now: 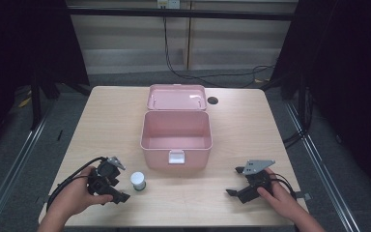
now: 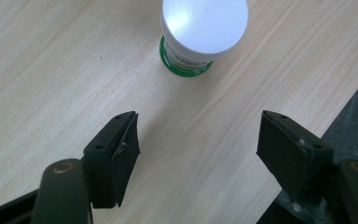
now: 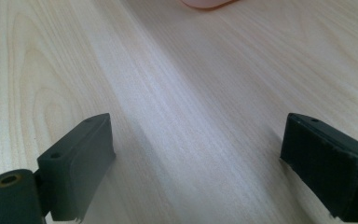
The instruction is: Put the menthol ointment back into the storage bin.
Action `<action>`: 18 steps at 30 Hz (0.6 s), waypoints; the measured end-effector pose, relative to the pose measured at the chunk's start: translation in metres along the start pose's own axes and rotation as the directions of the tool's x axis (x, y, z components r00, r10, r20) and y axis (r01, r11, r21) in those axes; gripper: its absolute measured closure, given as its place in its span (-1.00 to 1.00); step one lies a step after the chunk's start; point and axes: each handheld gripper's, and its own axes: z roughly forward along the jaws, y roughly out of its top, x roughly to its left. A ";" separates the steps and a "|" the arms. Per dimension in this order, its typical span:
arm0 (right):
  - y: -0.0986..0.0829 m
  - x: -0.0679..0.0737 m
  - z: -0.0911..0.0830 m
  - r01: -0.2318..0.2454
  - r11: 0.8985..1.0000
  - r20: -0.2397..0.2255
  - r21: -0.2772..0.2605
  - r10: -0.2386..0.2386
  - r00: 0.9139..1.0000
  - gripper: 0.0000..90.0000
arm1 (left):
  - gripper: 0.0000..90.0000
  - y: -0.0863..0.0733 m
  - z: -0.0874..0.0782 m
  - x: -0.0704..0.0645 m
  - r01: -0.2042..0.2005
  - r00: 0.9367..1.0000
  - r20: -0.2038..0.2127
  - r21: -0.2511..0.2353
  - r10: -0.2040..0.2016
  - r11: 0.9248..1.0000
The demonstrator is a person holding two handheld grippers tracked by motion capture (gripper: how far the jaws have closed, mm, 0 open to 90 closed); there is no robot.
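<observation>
Two grippers wait at my end of the table (image 1: 101,121). My left gripper (image 2: 198,140) stands wide open and empty, its fingers (image 2: 119,149) aimed at the jar (image 2: 203,32) just ahead of them, likely lined up for a grasp. The jar's green label is too blurred to read. Beyond the jar sits the box (image 1: 176,133), lid thrown back, probably to receive it. My right gripper (image 3: 205,158) is also wide open, holding nothing, with bare wood between its fingers.

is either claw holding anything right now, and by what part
Nothing is held. The left claw is open short of the white-capped jar; the right claw is open over bare table.
</observation>
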 end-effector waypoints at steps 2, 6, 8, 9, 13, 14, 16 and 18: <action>0.000 0.000 0.000 -0.003 1.000 0.000 0.000 0.003 1.000 -0.81 | -0.34 0.003 0.000 0.000 -0.008 1.000 -0.009 0.017 0.009 1.000; 0.000 0.000 0.000 -0.001 1.000 0.000 0.000 0.001 1.000 -0.81 | -0.33 0.010 0.000 0.000 -0.006 1.000 -0.009 0.027 0.006 1.000; 0.000 0.000 0.000 -0.001 1.000 0.000 0.000 0.001 1.000 -0.81 | -0.33 0.018 0.000 0.000 -0.017 1.000 -0.011 0.035 0.018 0.999; 0.000 0.000 0.000 -0.001 1.000 0.000 0.000 0.001 1.000 -0.81 | -0.33 0.021 -0.001 0.000 -0.026 1.000 -0.011 0.042 0.027 0.999; 0.000 0.000 0.000 0.000 1.000 0.000 0.000 0.000 1.000 -0.81 | -0.31 0.031 0.002 0.000 -0.033 0.999 -0.007 0.058 0.033 0.998; 0.000 0.000 0.000 -0.001 1.000 0.000 0.000 0.001 1.000 -0.81 | -0.31 0.034 0.003 0.000 -0.040 0.999 -0.009 0.066 0.041 0.997; 0.000 0.000 0.000 -0.002 1.000 0.000 0.000 0.002 1.000 -0.81 | -0.31 0.039 0.005 0.000 -0.047 0.999 -0.002 0.073 0.047 0.996; 0.000 0.000 0.000 -0.001 1.000 0.001 0.000 0.001 1.000 -0.81 | -0.30 0.044 0.006 0.000 -0.050 0.999 0.000 0.076 0.050 0.996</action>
